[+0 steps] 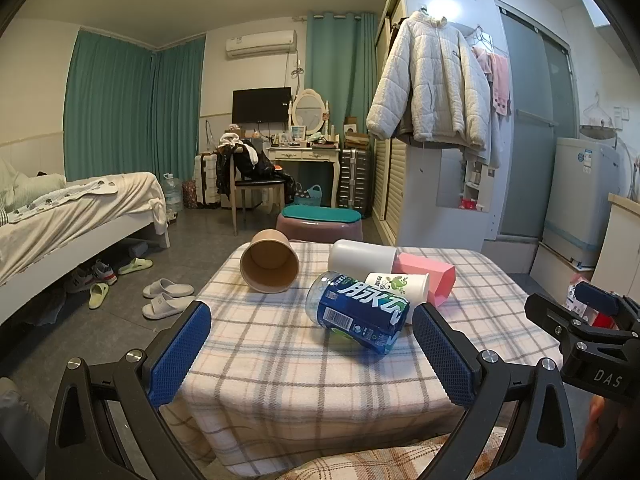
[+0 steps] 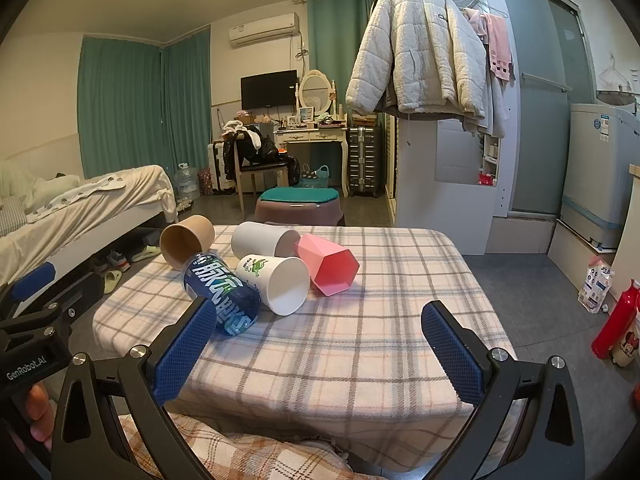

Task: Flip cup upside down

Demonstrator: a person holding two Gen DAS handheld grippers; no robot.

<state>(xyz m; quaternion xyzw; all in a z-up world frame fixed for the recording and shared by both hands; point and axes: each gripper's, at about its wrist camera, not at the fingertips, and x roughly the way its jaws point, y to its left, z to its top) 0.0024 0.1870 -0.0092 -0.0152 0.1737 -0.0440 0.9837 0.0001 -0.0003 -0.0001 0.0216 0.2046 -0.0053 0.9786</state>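
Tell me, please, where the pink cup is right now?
The pink cup lies on its side on the plaid tablecloth, rightmost of the cluster, beside the printed white cup.

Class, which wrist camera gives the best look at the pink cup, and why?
The right wrist view: the pink cup lies on its side, its open faceted mouth and whole body unobstructed. In the left wrist view the pink cup shows only its outer side, partly hidden behind the printed white cup.

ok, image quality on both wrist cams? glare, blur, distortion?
Left wrist: heavy fisheye bending and black corner vignette; bright blown-out patch on the wall above the white jacket; cups on the table sharp. Right wrist: same bending, same glare above the jacket; blue bottle label legible, no motion blur.
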